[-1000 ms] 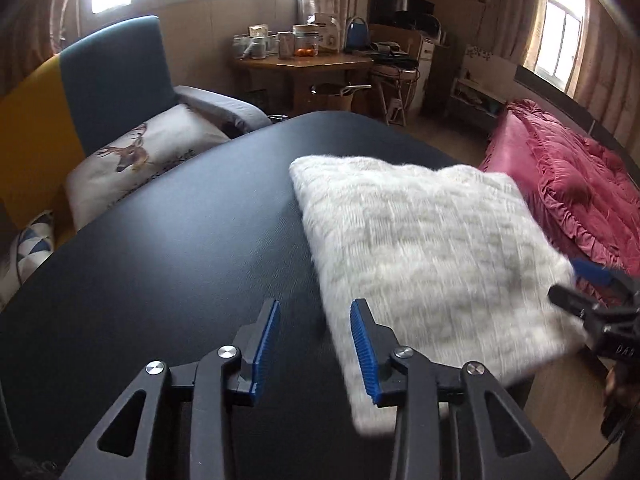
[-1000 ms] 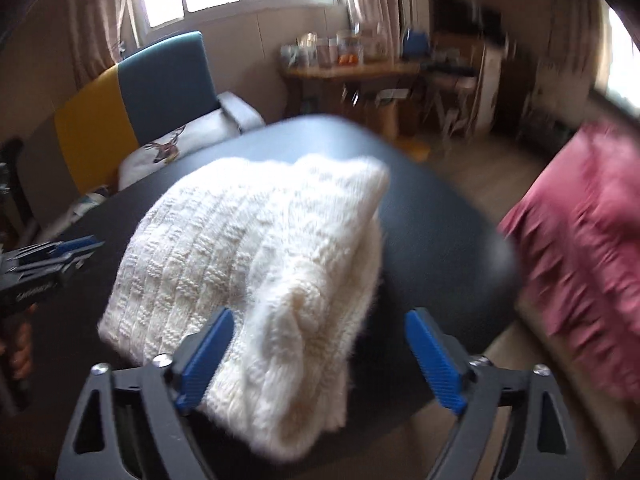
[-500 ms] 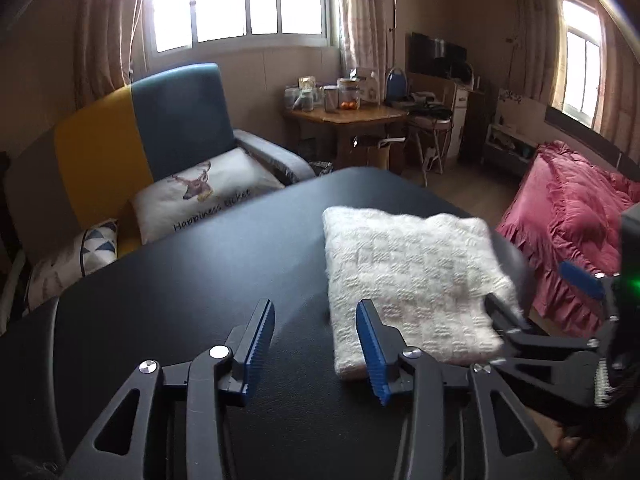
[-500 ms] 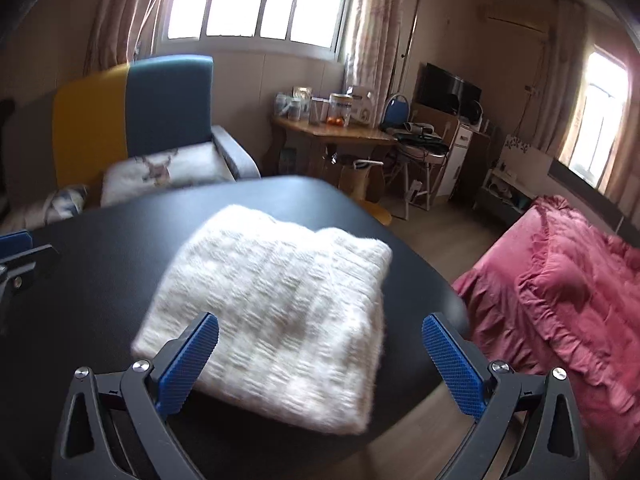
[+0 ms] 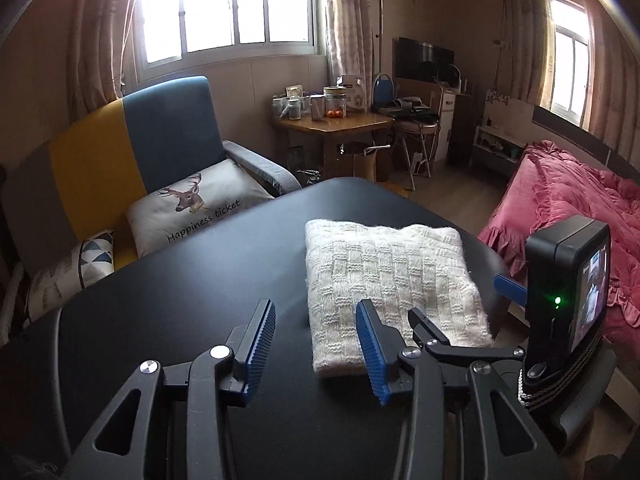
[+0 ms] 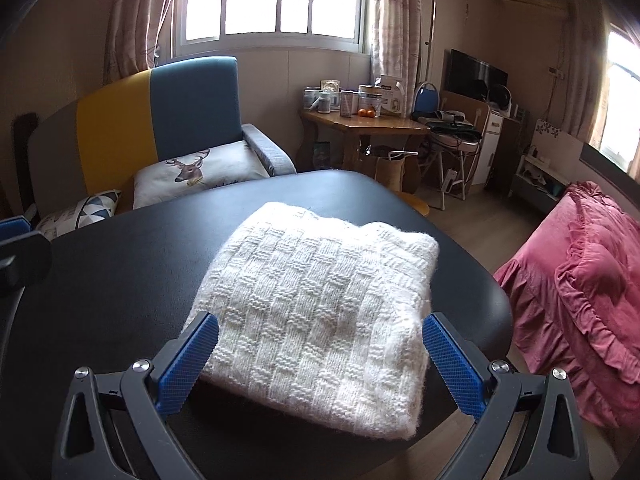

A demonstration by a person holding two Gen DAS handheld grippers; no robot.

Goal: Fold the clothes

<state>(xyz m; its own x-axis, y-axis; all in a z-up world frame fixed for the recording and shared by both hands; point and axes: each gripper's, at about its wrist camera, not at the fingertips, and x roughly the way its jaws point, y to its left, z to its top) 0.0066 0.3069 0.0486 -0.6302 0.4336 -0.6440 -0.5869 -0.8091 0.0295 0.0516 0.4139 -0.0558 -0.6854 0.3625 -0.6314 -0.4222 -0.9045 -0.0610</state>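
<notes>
On the black tabletop [image 6: 120,272], toward its right edge, a white knitted garment [image 6: 320,304] lay folded into a thick, roughly square bundle with a basket-weave pattern. In the left wrist view the same garment [image 5: 388,280] sat flat, its near edge reaching close to the tabletop's [image 5: 180,300] front.

Over the bundle's near edge, the right hand-held gripper [image 6: 320,364] had its blue-padded fingers [image 6: 188,360] spread wide, one on each side of the garment's near corners, gripping nothing; whether the pads touched the knit could not be told. The left hand-held gripper [image 5: 316,344] hung above the bare tabletop just left of the garment, its fingers parted with an empty gap between them. Its right finger [image 5: 372,352] overlapped the garment's near left corner in the picture, but contact could not be judged. Beside it, the right hand-held gripper's [image 5: 464,312] body and its camera with a lit green light appeared in the left wrist view.

Behind the tabletop stood a yellow and blue armchair [image 6: 160,120] with a deer-print cushion [image 6: 196,172], a wooden side table [image 6: 360,128] crowded with jars, and, to the right, a bed with a red quilt [image 6: 592,300].
</notes>
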